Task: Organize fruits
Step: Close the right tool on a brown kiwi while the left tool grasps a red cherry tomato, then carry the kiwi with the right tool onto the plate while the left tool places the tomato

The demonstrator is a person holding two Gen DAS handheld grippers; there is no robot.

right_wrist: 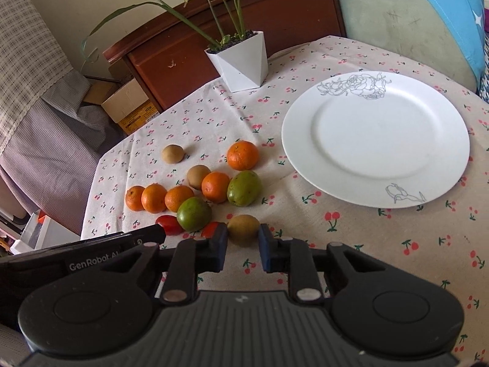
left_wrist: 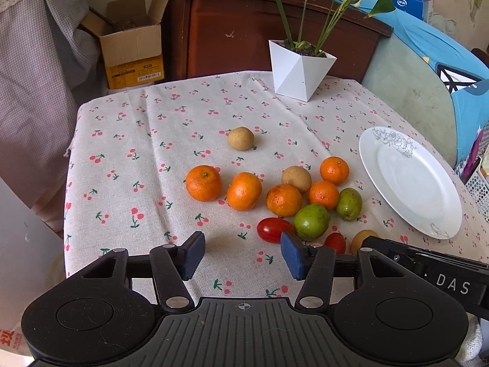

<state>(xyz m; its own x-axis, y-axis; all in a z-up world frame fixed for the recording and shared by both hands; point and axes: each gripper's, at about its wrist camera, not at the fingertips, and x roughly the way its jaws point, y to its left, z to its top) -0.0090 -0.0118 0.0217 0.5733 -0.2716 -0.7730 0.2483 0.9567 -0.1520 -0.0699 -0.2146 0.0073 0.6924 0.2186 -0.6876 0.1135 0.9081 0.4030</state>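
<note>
Where the right wrist view looks down its own fingers, the right gripper (right_wrist: 243,246) pinches a small brown fruit (right_wrist: 243,230) at lower centre of the frame, its blue pads pressed against both sides and the fruit's near underside hidden behind them. In the left wrist view that same fruit (left_wrist: 362,239) shows only as a tan sliver at lower right, mostly covered by the other tool's black body. The left gripper (left_wrist: 243,255) stands spread with bare tablecloth (left_wrist: 128,159) between its pads; its right pad overlaps the edge of a red tomato (left_wrist: 273,229). A second tomato (left_wrist: 335,241) is half hidden behind the finger linkage. Above them, at mid-frame, lie five oranges (left_wrist: 204,182), two green fruits (left_wrist: 311,221) and two more brown fruits (left_wrist: 240,138), all on the cloth. The white plate (left_wrist: 397,153) sits empty at the right edge. A potted plant (left_wrist: 301,70) has its leaves cut off at the top.
</note>
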